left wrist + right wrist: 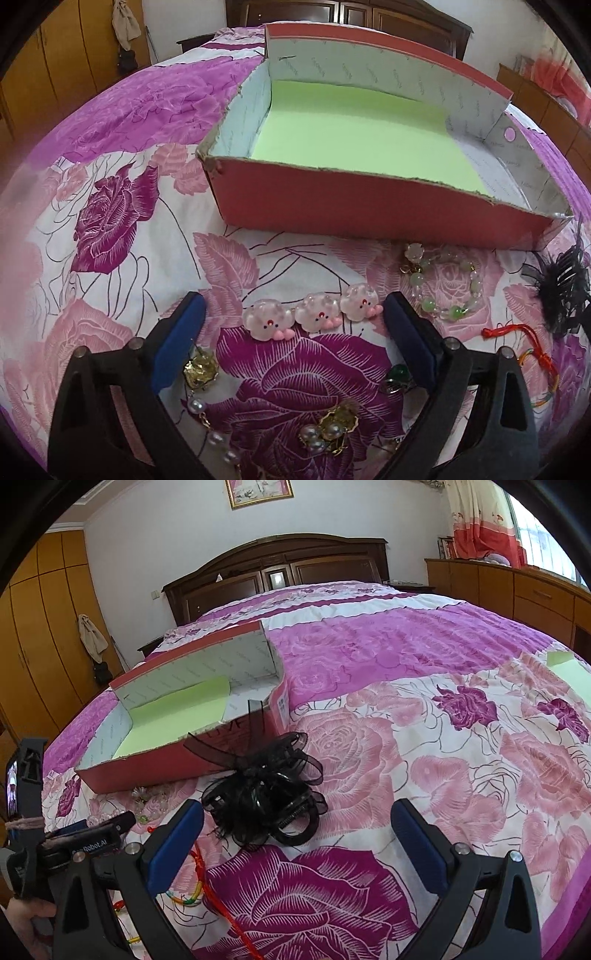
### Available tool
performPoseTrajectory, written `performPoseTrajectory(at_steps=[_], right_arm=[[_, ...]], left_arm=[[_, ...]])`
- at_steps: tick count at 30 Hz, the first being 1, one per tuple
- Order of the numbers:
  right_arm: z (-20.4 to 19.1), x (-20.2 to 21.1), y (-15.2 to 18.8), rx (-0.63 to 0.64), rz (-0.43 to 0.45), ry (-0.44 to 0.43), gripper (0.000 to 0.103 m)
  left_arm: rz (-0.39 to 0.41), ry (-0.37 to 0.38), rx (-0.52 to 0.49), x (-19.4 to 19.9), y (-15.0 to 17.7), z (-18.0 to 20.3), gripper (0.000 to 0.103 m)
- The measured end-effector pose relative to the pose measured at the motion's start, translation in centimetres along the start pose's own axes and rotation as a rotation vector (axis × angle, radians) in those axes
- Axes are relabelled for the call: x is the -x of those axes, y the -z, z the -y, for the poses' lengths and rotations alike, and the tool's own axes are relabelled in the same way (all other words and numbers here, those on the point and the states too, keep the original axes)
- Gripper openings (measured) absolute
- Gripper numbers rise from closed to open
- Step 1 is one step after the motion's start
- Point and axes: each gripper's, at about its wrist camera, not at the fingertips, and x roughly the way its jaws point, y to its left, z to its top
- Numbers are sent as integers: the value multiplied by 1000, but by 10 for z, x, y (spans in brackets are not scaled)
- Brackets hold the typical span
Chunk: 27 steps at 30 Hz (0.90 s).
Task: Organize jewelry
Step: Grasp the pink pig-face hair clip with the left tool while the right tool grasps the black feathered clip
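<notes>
The left gripper (pixel 293 321) has its fingers (pixel 177 339) spread wide over the flowered bed (pixel 110 221). Between them lie three pink charms (pixel 310 314); nearer the camera, a pearl chain (pixel 214 428). A bead bracelet (pixel 443 284) lies just before the red box (pixel 369 218).

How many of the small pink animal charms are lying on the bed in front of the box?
3. They lie in a row on the bedspread between the open left gripper fingers: left charm, middle charm, right charm. More could be hidden below the gripper.
</notes>
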Motion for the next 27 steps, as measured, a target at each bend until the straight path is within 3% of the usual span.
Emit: performPoseTrajectory(at_steps=[7,16,27], right_arm=[[-9,-15,-7,25,-46,-26,103],[-14,-48,-4,20,-145,-28,103],[-9,-53,0,5,-161,-73,102]], left_arm=[[21,15,-5,6,4,3,89],[84,20,-56,24,19,8,61],[101,29,-78,34,23,7,60]])
